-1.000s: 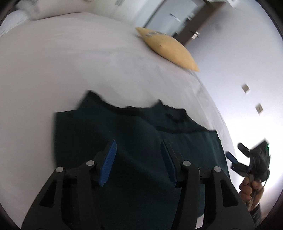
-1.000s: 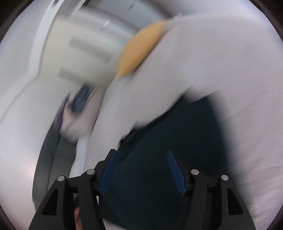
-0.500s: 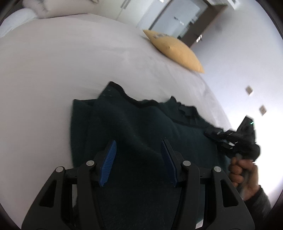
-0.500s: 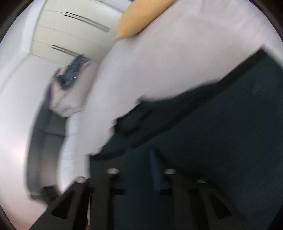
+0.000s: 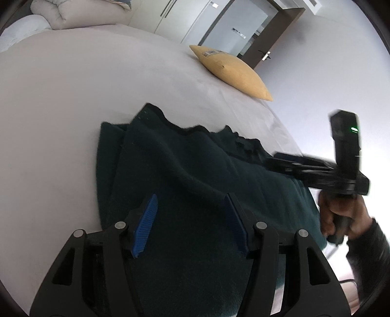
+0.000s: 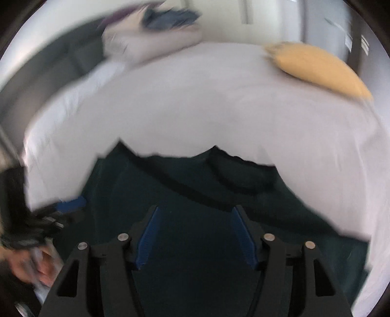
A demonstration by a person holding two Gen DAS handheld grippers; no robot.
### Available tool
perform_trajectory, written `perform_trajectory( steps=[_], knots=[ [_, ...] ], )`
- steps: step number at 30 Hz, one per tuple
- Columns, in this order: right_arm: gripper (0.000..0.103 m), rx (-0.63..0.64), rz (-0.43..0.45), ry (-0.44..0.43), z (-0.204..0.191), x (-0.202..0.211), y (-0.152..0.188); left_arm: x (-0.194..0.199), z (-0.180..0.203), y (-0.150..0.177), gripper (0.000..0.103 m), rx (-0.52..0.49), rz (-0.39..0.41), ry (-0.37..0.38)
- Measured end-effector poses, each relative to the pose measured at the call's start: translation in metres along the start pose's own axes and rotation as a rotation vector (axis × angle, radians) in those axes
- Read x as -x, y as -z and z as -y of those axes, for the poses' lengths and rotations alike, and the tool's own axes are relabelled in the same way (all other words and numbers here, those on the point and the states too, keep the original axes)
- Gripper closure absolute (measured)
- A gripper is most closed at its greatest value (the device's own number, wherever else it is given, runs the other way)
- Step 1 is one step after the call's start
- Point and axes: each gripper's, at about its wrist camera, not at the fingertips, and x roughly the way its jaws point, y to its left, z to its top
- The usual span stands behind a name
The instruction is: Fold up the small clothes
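A: What is obscured?
B: The right wrist view is motion-blurred; the dark green knitted garment [image 5: 185,175] runs off the lower frame edge.

A: Gripper pose?
B: Left gripper [image 5: 191,223] and right gripper [image 6: 195,234] hover over the garment, which lies on the white bed sheet [image 5: 61,97]. The 2 blue-padded fingers [image 5: 143,226] of each are spread, gripping nothing.

White bed [image 5: 73,85], yellow pillow [image 5: 234,70], rumpled duvet [image 5: 70,12], wardrobe doors [image 5: 192,22]
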Motion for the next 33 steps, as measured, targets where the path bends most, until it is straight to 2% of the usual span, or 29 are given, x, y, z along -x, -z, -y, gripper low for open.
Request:
perform_trajectory(
  steps=[3,6,10,12,13,15,16,24,30,33],
  knots=[
    [0.042,0.114,-0.095,0.018,-0.003,-0.019,-0.004,-0.003,-0.003,0.005,0.047,0.001,-0.013,0.014],
    [0.04,0.141,-0.195,0.016,0.002,-0.039,-0.001,-0.006,-0.006,0.009,0.047,0.006,-0.015,0.018],
    [0.036,0.126,-0.221,-0.014,0.013,-0.05,-0.003,-0.009,-0.005,0.009,0.047,0.005,-0.015,0.022],
    [0.058,0.117,-0.224,-0.051,0.014,-0.051,-0.005,-0.01,-0.007,0.01,0.047,0.006,-0.02,0.021],
    [0.065,0.128,-0.222,-0.041,0.012,-0.051,-0.005,-0.01,-0.007,0.011,0.047,0.006,-0.019,0.02],
    [0.09,0.148,-0.222,0.006,0.009,-0.052,-0.007,-0.01,-0.006,0.011,0.046,0.005,-0.019,0.016],
    [0.093,0.152,-0.221,0.027,0.008,-0.053,-0.008,-0.009,-0.006,0.011,0.046,0.008,-0.02,0.015],
    [0.1,0.116,-0.156,0.143,0.013,-0.054,-0.011,-0.009,-0.003,0.009,0.046,0.02,-0.015,0.001],
    [0.1,0.07,-0.106,0.187,0.019,-0.058,-0.011,-0.004,0.002,0.009,0.046,0.013,0.017,-0.016],
    [0.1,0.036,-0.093,0.195,0.022,-0.061,-0.016,-0.006,0.003,0.01,0.041,0.011,0.018,-0.021]
  ],
)
